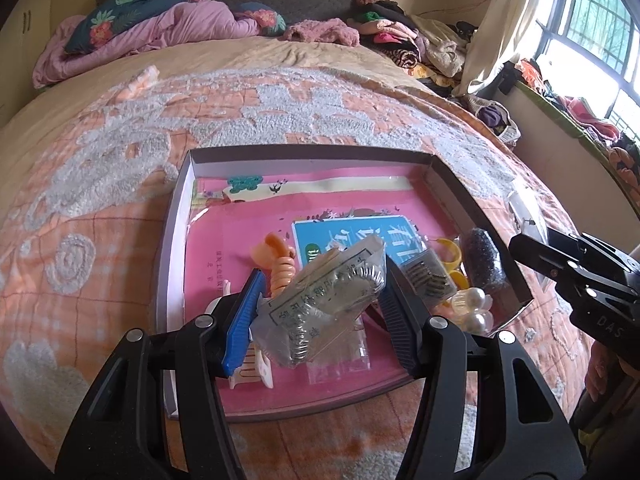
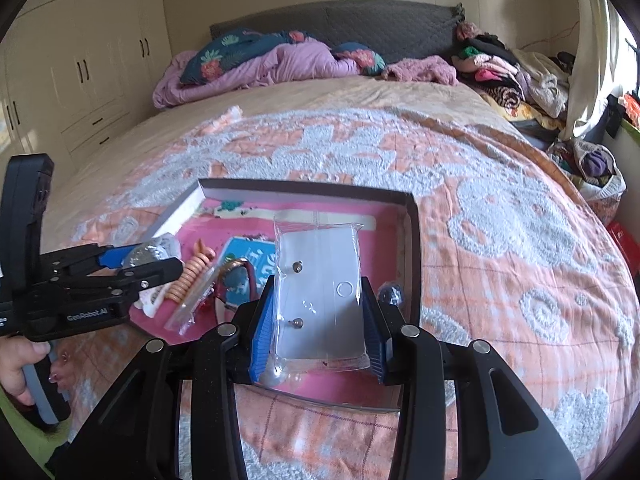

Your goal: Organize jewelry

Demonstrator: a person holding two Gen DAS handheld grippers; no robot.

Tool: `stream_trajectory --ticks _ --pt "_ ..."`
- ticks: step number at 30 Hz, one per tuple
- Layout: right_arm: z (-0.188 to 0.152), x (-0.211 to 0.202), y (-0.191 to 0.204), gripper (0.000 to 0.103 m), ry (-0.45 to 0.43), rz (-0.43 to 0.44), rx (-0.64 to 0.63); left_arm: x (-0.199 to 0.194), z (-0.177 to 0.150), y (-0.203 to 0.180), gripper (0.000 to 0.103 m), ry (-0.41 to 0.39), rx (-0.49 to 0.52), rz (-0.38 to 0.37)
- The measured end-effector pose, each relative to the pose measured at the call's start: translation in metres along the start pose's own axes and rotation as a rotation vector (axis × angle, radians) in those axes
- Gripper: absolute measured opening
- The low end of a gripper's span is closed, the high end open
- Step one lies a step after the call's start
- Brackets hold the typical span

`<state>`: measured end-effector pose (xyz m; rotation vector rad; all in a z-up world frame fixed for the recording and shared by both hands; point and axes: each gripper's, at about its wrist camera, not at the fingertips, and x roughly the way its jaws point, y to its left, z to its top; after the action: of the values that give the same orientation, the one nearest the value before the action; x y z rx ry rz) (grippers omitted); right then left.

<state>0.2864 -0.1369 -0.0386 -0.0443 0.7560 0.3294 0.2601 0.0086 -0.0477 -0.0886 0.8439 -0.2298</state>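
Note:
A shallow box lid (image 1: 176, 216) with a pink lining lies on the bed and holds jewelry: an orange coil band (image 1: 282, 264), pearl beads (image 1: 474, 308), a dark glitter piece (image 1: 484, 258) and a comb clip (image 1: 430, 280). My left gripper (image 1: 320, 300) is shut on a clear bag with a silver chain (image 1: 332, 292), held above the lid. My right gripper (image 2: 318, 320) is shut on a clear bag with a white earring card (image 2: 320, 280), over the lid's near right corner (image 2: 414, 240). The left gripper also shows in the right wrist view (image 2: 138, 262).
The lid rests on an orange and white quilt (image 1: 100, 160). Pillows and a purple blanket (image 2: 260, 64) lie at the headboard. Piled clothes (image 2: 512, 68) sit at the far right, by a window (image 1: 592, 32). White wardrobes (image 2: 80, 72) stand on the left.

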Motion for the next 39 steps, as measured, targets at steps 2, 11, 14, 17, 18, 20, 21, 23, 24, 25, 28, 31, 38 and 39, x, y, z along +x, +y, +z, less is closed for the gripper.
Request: stream_trajectory --ticks 2,11,14,17,18,20,21,23,24,25,28,31,38,39 --pt "-0.001 0.006 -0.001 0.038 0.011 0.003 0.009 0.002 -0.001 0.002 0.049 0.005 -0.004 0.004" --pt "-0.003 0.022 0.001 0.038 0.034 0.017 0.024 0.009 -0.004 0.009 0.049 0.02 -0.012 0.014" --pt "-0.005 0.028 0.004 0.038 0.051 0.009 0.019 0.009 -0.004 0.009 0.049 0.021 -0.014 0.009" --pt "-0.009 0.032 0.004 0.038 0.067 0.007 0.028 0.009 -0.003 0.009 0.049 0.021 -0.012 0.009" --pt "-0.01 0.033 0.005 0.038 0.07 0.007 0.029 0.009 -0.003 0.009 0.049 0.021 -0.01 0.01" --pt "-0.012 0.034 0.005 0.038 0.076 0.006 0.03 0.009 -0.004 0.009 0.049 0.021 -0.011 0.008" --pt "-0.013 0.035 0.005 0.038 0.081 0.006 0.031 0.009 -0.004 0.008 0.049 0.021 -0.011 0.008" --pt "-0.014 0.035 0.006 0.039 0.085 0.006 0.033 0.009 -0.003 0.009 0.049 0.021 -0.011 0.005" --pt "-0.015 0.035 0.006 0.04 0.087 0.006 0.033 0.009 -0.004 0.008 0.049 0.021 -0.012 0.003" --pt "-0.015 0.035 0.005 0.04 0.089 0.005 0.035 0.009 -0.004 0.008 0.049 0.021 -0.012 0.003" --pt "-0.017 0.036 0.005 0.041 0.098 0.004 0.042 0.009 -0.004 0.008 0.049 0.021 -0.01 0.003" --pt "-0.019 0.035 0.004 0.041 0.106 0.007 0.05 0.01 -0.004 0.006 0.049 0.022 -0.007 0.001" --pt "-0.018 0.03 0.002 0.052 0.096 0.014 0.067 0.009 -0.004 0.003 0.05 0.024 -0.009 -0.004" --pt "-0.018 0.028 0.002 0.055 0.091 0.013 0.071 0.008 -0.004 0.003 0.051 0.025 -0.011 -0.001"
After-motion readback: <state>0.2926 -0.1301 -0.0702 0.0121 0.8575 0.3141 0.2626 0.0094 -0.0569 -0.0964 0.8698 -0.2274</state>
